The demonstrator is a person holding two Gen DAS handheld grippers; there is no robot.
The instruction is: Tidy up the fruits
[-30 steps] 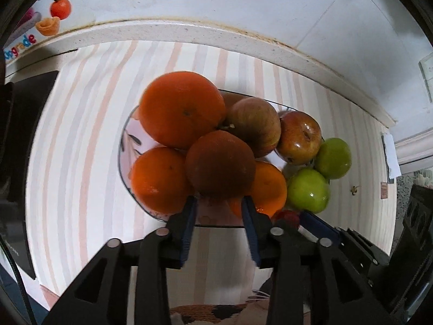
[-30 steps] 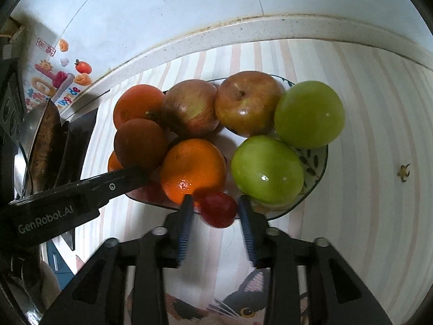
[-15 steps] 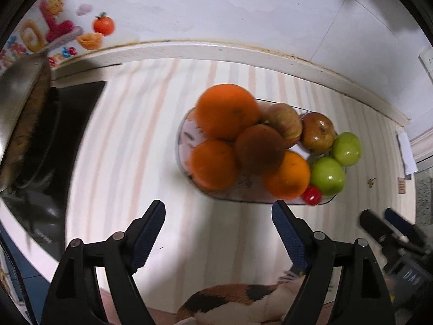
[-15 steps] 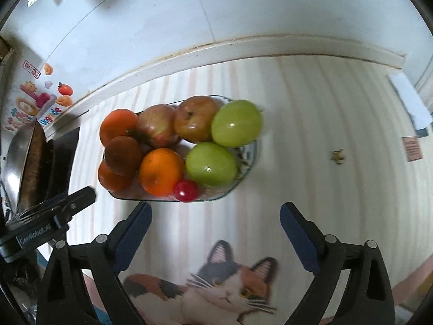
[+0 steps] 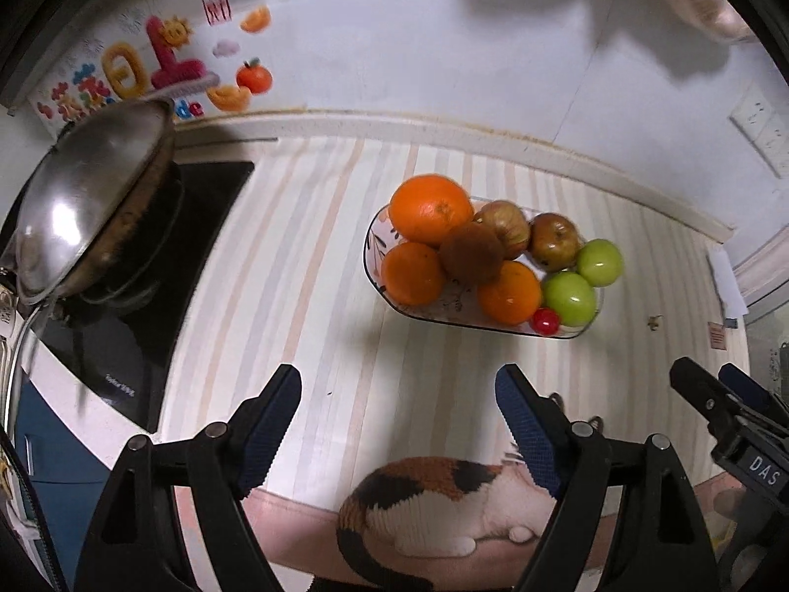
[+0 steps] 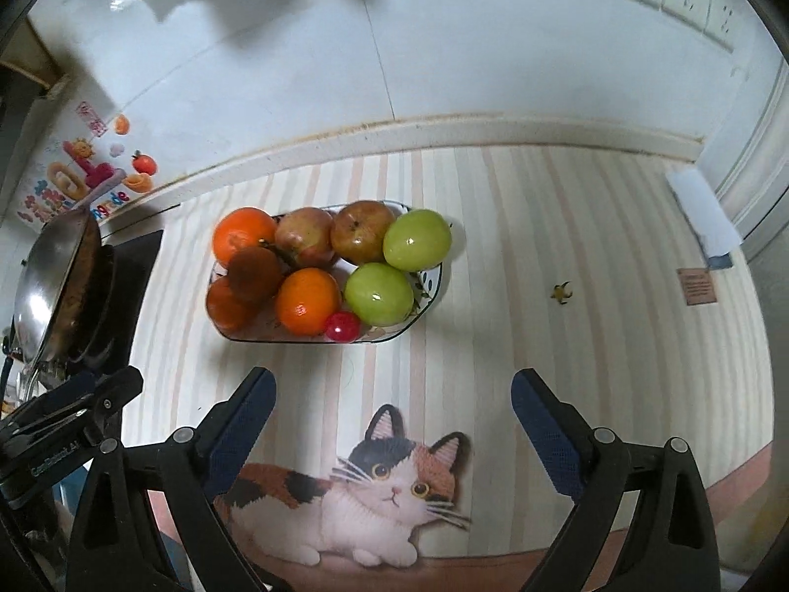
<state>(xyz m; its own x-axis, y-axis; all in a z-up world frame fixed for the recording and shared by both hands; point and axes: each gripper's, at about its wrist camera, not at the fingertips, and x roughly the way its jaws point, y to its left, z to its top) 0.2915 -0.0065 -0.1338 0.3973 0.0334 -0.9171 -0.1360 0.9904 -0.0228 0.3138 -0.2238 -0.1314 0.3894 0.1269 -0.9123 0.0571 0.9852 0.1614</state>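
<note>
Fruit all sits on the plate point(image 6: 430, 291) near the back edge of the tabletop point(image 6: 567, 355), so the sorting looks done. Both the left claw point(image 5: 397, 424) and the right claw point(image 6: 392, 426) have just opened wide, hold nothing and have pulled back and up. I count 3 oranges, 2 red apples, 2 green apples, 1 brown fruit point(image 6: 256, 274) and 1 small red one point(image 6: 341, 326).

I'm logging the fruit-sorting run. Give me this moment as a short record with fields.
plate: holds all the fruit, on the striped mat
oranges: three, at the plate's wok-side end
green apples: two, at the other end
small red fruit: at the near rim
left gripper: open, empty
right gripper: open, empty
wok: on the stove
</note>
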